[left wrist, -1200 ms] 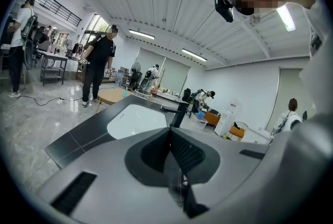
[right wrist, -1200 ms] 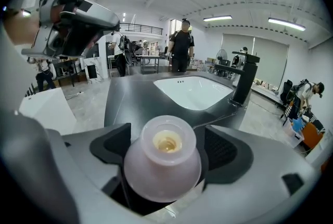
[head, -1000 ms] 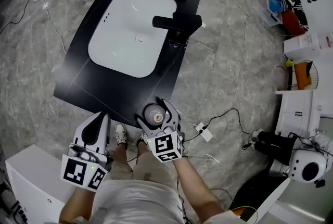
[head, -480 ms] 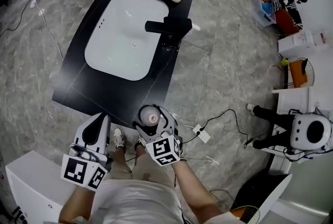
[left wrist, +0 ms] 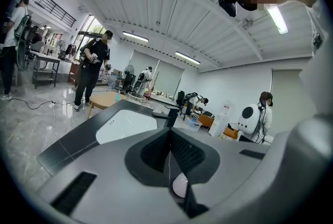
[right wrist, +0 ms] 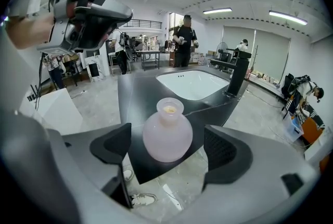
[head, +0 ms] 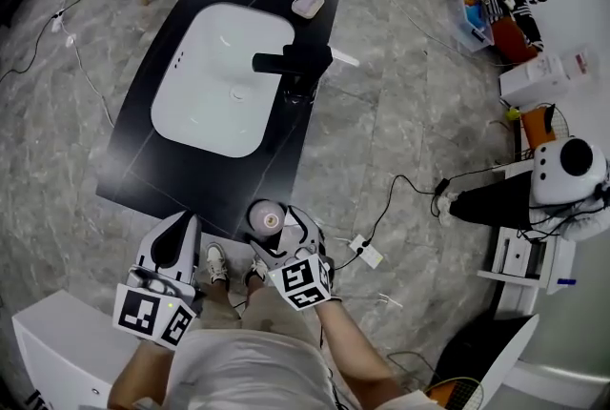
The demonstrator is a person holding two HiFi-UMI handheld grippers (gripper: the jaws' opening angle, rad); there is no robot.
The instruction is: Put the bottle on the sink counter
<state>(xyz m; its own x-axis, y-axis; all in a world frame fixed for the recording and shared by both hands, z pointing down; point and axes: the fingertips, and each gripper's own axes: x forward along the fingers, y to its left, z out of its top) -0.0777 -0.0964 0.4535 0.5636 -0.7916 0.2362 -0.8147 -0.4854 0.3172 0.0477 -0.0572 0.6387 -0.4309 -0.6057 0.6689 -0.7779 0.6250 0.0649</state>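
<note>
Evidently placement is nearly complete: the bottle (right wrist: 167, 132) stands on the table's (right wrist: 136, 94) near corner, between the right hand-held gripper's (right wrist: 167, 148) parted jaws. The left hand-held gripper (left wrist: 169, 151) is closed and empty. The next move, as judged, calls for backing the right away without nudging the bottle.

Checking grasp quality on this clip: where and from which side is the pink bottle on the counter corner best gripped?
Grip the bottle across its round belly at the widest part, coming in level from the counter corner, where the right gripper sits with open jaws flanking it. It stands upright; the neck is short and narrow, probably a poor hold.
</note>
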